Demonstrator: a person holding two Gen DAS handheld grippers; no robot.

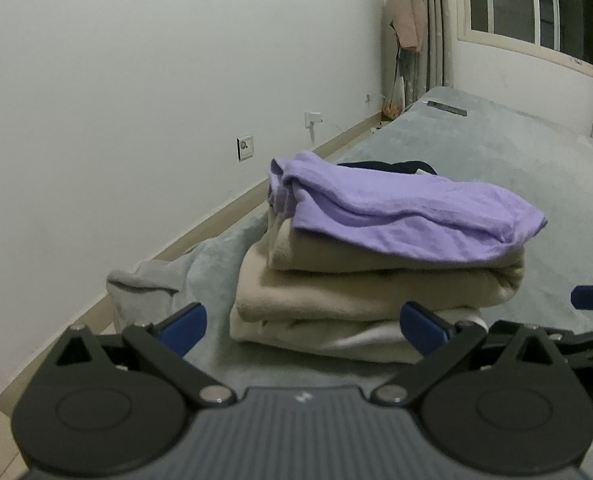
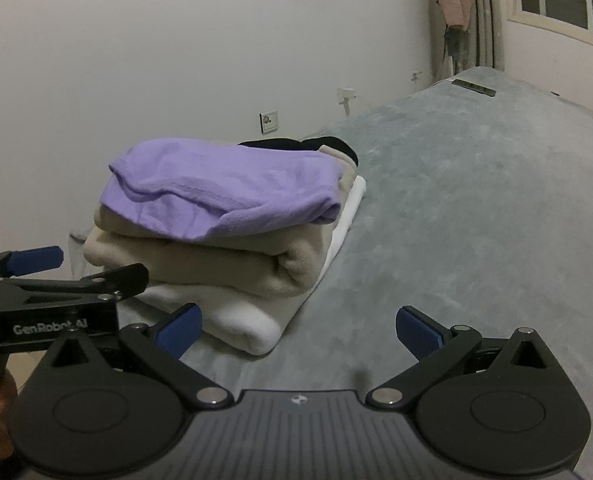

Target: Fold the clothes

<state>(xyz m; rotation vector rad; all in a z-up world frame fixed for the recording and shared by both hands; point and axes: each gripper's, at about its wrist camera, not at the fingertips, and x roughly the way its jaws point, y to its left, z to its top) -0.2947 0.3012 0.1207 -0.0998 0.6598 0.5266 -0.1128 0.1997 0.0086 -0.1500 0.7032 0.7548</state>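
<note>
Purple knit garment (image 1: 396,212), folded, sits on top of a neat stack on the grey plush bed cover (image 1: 496,168). Under it: a thick beige fleece piece (image 1: 368,280) folded in layers, then a white folded cloth (image 2: 252,320) at the bottom, touching the cover. Sth black (image 2: 296,145) lies behind the stack, partly hidden, can't tell what it is.

Stack sits near the bed's edge on the wall side; white wall w/ a socket (image 1: 245,147) beyond it. Crumpled grey cloth (image 1: 144,284) lies just beside the stack, on the wall side, in the left wrist view.

Left gripper (image 1: 302,326): blue-padded jaws spread wide, nothing betw. them, tips just short of the stack's near edge, not touching. Right gripper (image 2: 298,330): jaws spread wide too, released, empty, over bare cover beside the stack's corner. In the right wrist view the left gripper shows at the left edge, close beside the right one.

Far end of the bed: a dark flat bar-shaped object (image 2: 474,87) on the cover. Pink garment (image 1: 408,20) hangs by the grey curtain (image 1: 436,32), next to a dark window (image 1: 536,0).
</note>
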